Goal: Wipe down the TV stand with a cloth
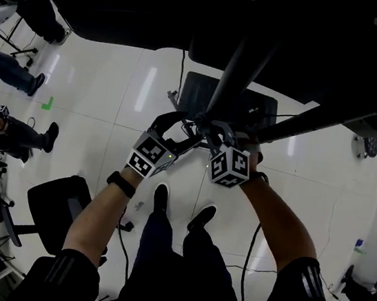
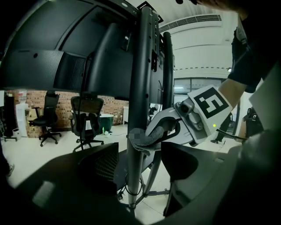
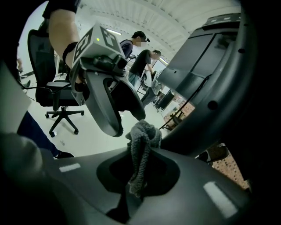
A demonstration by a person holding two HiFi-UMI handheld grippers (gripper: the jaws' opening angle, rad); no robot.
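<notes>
Cloth (image 3: pixel 141 149), soft grey knit, light and floppy, sits bunched in my right gripper (image 3: pixel 131 193), whose jaws are clenched on it. I judge a grip on the gathered middle best, leaving a wad free to rub. My left gripper (image 2: pixel 140 163) is released and empty. Its view shows the cloth against the TV stand's pole (image 2: pixel 139 79). The head view adds the base (image 1: pixel 194 88) below.

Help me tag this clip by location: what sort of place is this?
Probably an open office or lab: wheeled office chairs, a glossy white floor, a brick back wall, and a big screen on a stand.
</notes>
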